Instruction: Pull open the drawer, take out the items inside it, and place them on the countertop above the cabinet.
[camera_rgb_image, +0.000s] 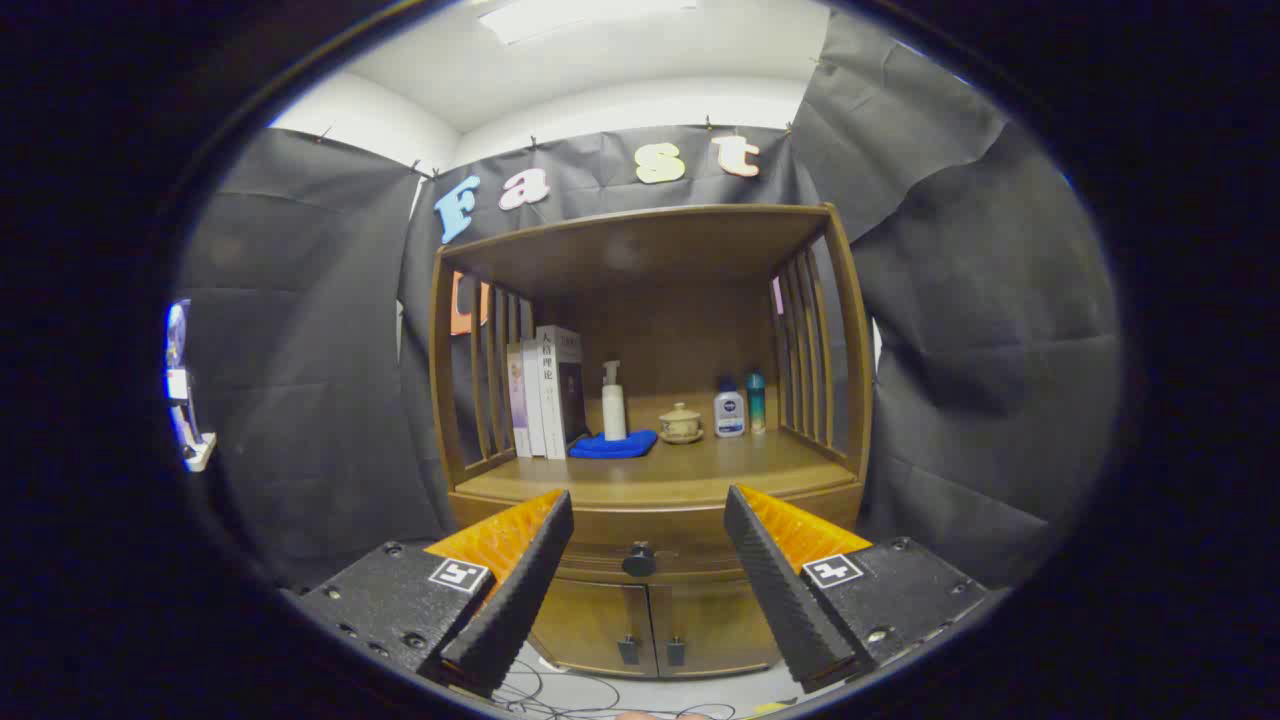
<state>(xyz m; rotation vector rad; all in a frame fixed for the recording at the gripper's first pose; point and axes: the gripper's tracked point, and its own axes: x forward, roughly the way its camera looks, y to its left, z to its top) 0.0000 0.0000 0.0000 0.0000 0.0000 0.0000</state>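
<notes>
A wooden cabinet (650, 300) stands ahead against the booth wall. Its drawer (640, 545) sits closed just under the countertop (660, 475), with a round dark knob (639, 560) at its middle. My gripper (648, 510) is open, held back from the cabinet. The knob shows in the gap between the two black ribbed fingers (520, 590), some way beyond them. Nothing is held. What lies inside the drawer is hidden.
On the countertop stand several books (545, 390) at the left, a white pump bottle (613, 402) on a blue cloth (613, 446), a lidded cup (680, 422) and two small bottles (740, 407). Two lower doors (650, 625) sit below the drawer. Cables (560, 695) lie on the floor.
</notes>
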